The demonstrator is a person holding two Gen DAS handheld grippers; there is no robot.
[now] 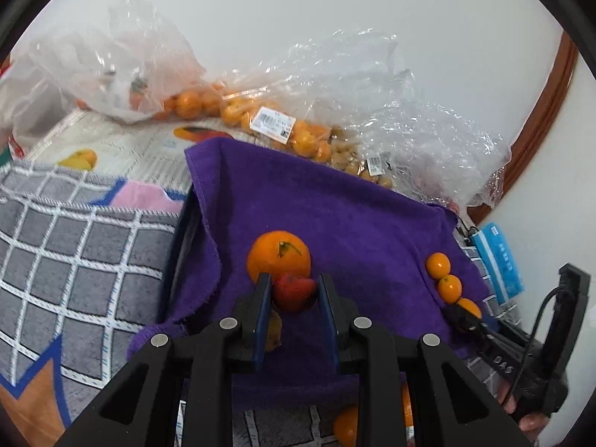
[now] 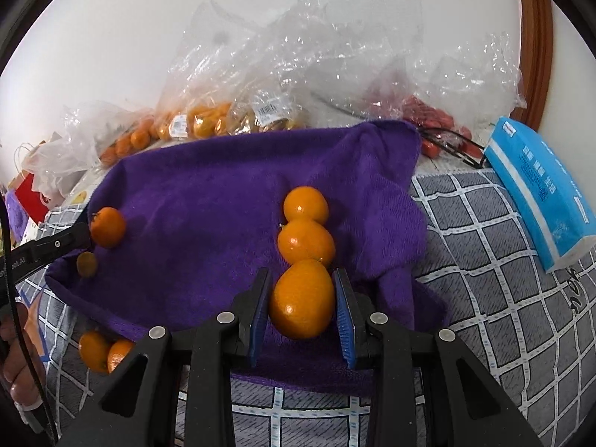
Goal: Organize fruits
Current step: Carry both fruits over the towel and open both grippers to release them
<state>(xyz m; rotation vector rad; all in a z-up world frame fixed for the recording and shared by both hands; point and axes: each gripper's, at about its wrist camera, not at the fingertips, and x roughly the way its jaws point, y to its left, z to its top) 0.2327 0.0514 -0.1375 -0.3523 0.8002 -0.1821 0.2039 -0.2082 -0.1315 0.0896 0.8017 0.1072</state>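
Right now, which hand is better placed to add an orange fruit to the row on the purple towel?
Right. The right gripper already holds a small orange fruit at the row's near end; the left gripper holds a red fruit.

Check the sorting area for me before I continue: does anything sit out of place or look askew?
Two oranges lie off the purple towel on the grey checked cloth, at the towel's near left edge. The towel itself is rumpled and folded over at its right corner.
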